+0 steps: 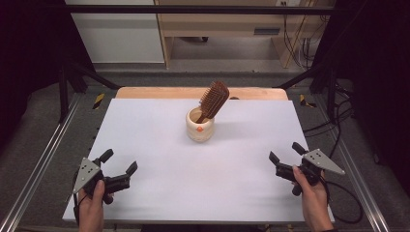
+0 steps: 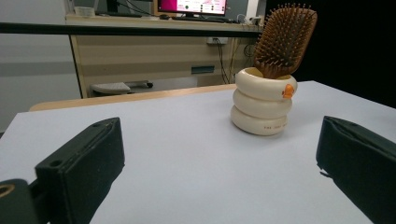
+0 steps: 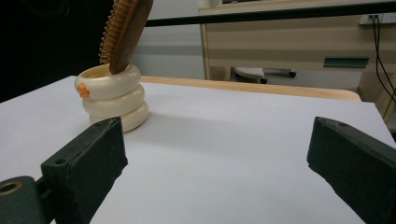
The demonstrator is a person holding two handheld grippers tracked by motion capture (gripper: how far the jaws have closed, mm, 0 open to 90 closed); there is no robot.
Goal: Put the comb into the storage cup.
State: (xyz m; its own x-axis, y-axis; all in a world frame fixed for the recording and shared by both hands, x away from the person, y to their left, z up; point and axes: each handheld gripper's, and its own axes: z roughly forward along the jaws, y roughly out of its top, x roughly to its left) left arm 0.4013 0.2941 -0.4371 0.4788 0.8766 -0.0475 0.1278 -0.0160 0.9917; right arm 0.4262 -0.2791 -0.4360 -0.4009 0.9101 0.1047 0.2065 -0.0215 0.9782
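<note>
While both grippers rest low near the bottom of the high view, a wooden hairbrush stands in a cream holder at the upper middle of the frame, toward the far edge of the white counter. Its handle is down inside the holder and its broad paddle head leans up and to the right, above the rim. In the left gripper view the hairbrush sits at the upper right and shows its bristle face, with rows of brown pins on a reddish-brown pad inside a darker wooden frame. In the right gripper view the hairbrush appears at the upper left, seen edge-on with the pins along its left side. The holder looks like 3 stacked cream rings, glossy, with a small orange mark on the top ring. In the right gripper view the holder shows that mark at its left.

At the lower left of the high view the left gripper is held in a hand, jaws spread wide with nothing between them. At the lower right the right gripper is held in the other hand, its jaws likewise apart and bare. Both are well apart from the holder.
</note>
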